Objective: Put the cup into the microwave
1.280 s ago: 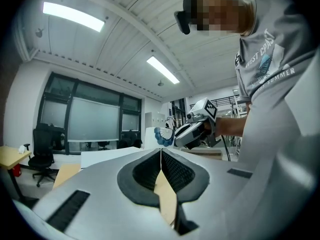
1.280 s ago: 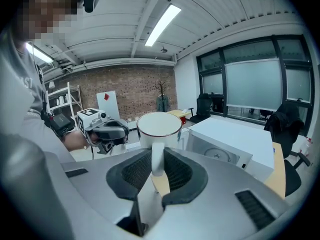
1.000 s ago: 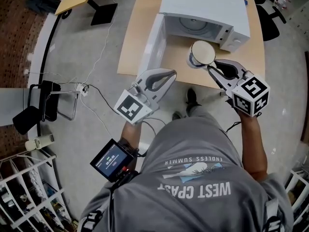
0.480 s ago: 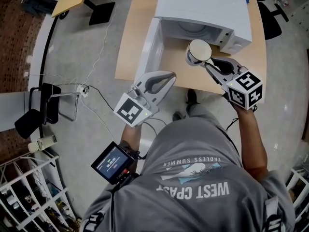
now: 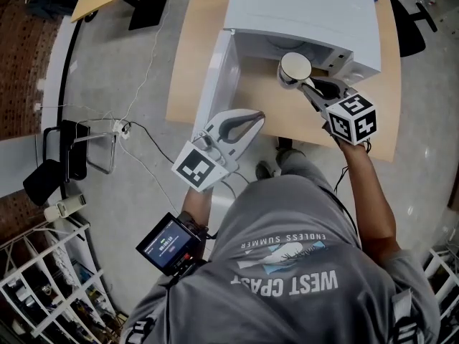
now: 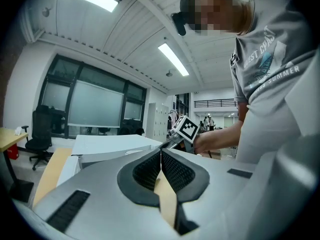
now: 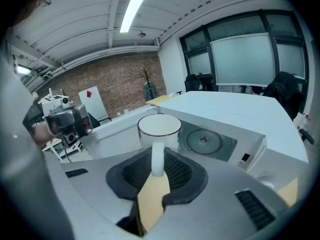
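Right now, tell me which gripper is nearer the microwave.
Right. The right gripper holds the cup at the open front of the microwave; the left gripper hangs back at the near edge of the table.

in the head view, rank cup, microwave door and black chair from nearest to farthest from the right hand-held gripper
1. cup: its handle is clamped in the right hand-held gripper, just ahead of it.
2. microwave door: swung open, to the left.
3. black chair: far left of the picture.
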`<state>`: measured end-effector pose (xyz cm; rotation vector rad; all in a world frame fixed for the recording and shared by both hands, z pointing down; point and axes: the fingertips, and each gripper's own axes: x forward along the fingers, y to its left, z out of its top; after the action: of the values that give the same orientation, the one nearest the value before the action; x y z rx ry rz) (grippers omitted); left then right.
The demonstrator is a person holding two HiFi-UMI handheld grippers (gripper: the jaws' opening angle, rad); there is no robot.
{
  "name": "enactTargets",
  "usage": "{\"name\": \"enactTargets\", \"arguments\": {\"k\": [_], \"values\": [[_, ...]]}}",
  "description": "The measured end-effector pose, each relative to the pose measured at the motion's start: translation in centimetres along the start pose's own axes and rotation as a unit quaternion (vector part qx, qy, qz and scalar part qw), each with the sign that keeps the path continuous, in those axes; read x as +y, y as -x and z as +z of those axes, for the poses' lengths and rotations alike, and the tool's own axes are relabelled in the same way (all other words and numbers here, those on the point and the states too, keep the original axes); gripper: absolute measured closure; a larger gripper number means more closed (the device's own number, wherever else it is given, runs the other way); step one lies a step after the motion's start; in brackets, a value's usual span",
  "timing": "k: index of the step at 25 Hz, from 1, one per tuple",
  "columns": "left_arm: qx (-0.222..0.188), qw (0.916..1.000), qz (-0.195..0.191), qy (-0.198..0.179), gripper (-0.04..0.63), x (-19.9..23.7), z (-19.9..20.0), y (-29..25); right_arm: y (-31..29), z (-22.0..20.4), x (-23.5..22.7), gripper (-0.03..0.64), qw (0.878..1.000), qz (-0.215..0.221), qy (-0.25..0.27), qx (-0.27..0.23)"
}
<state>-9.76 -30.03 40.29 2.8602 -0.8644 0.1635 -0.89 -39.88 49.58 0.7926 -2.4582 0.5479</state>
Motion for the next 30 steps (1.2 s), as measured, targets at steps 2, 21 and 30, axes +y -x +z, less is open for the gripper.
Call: {"name": "enactTargets", "arguments": {"k": [2,21,30], "values": [[0.005,1.0,0.001,0.008,0.572,0.5,-0.4,-0.9,-1.6,-0.7,-1.7,0.538,1.0,-0.006,-0.003,0.009],[0.06,0.9952,0.026,0.074,0.572,5.0,2.1,-5.6,-10.4,2.5,-13.2,0.538,0.998,-0.059,-0.021,0.012],[0.04,0.9973,0.011,0.06,0.572,4.9,1.8,-4.3,-11.7,3.4,-14.2,0.538,0.991,-0.126,0.0,-0.039]]}}
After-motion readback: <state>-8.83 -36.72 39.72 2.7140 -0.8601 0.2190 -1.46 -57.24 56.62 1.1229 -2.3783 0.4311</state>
